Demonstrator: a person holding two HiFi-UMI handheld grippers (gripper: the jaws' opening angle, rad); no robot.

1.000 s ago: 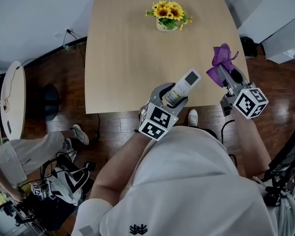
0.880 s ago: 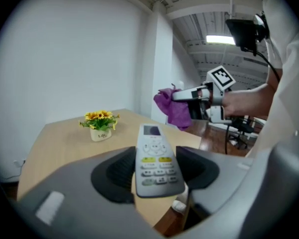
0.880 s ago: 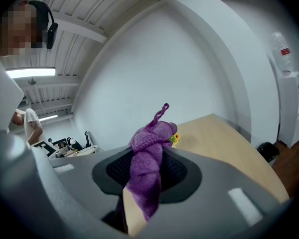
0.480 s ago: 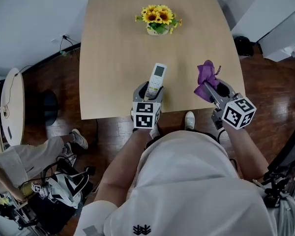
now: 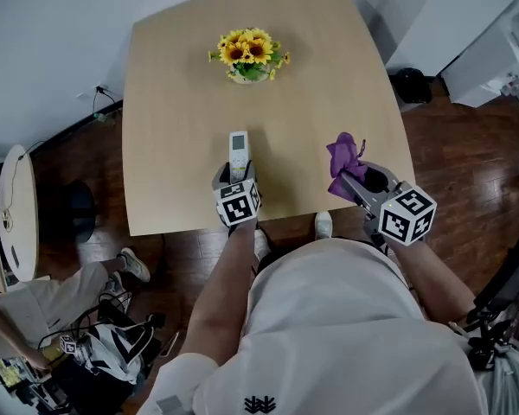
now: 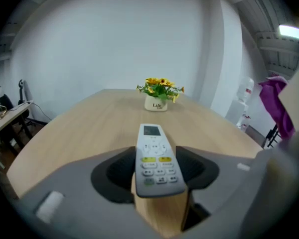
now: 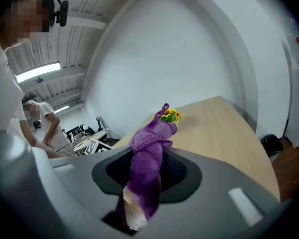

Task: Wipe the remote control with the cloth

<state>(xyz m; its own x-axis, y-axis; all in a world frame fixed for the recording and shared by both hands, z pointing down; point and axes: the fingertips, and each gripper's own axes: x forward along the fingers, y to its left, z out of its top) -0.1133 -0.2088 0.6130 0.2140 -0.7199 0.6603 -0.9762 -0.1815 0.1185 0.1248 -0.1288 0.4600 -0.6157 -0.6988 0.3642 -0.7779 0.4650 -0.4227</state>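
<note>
Between the left jaws: the remote control is pinched by its lower end, with the two pads of the left gripper pressing on its long sides.
Remote's attitude: the buttons and small screen face up, and the screen end juts forward past the jaws. Held by the end like this, most of the keypad and both edges lie bare for wiping, as I judge it.
Between the right jaws: the cloth, purple and bunched into a twisted wad, is clamped by the right gripper. A knot of it sticks out ahead of the pads and a tail hangs below.
Why bunched: a wad standing proud of the jaws gives a soft tip to rub with. Fabric rather than the hard pads would then probably meet the plastic.
Remote's place: it is over the near edge of the surface, pointing toward the sunflower pot at the far side. Whether its tip rests on the wood I cannot tell.
Cloth's place: it is to the right of the remote, near it but apart, above the same near edge. The two do not touch.
Task standing: both things are in hand, but wiping looks not yet begun. The next move likely calls for bringing the wad across onto the keypad.
Risk: a grip on the end alone could let the remote pivot under a hard rub.
</note>
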